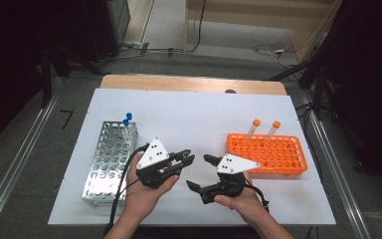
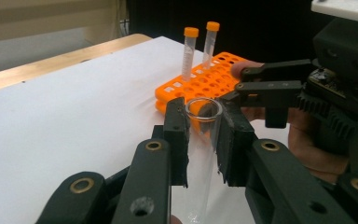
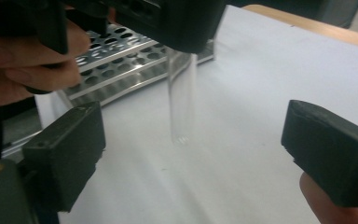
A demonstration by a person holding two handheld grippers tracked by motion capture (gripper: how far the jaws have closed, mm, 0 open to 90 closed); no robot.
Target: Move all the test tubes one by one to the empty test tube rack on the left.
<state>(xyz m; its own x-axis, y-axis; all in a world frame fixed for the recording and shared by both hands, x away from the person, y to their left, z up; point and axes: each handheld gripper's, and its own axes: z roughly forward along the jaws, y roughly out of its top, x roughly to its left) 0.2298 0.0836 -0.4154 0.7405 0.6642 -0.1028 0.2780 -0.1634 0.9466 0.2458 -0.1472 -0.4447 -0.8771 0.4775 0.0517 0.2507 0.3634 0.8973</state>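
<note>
1. The left tool (image 2: 200,140) is clenching a clear, uncapped tube (image 2: 201,154) near its rim, keeping it upright above the white counter (image 1: 189,119).
2. The right tool (image 3: 191,154) is standing released, its jaws wide apart with nothing between them.
3. The orange rack (image 1: 271,152) is holding 2 capped tubes (image 1: 263,129), likely where this tube belongs.

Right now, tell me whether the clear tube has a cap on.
No cap. The clear tube, clamped between the left gripper's fingers, shows an open round rim on top.
</note>
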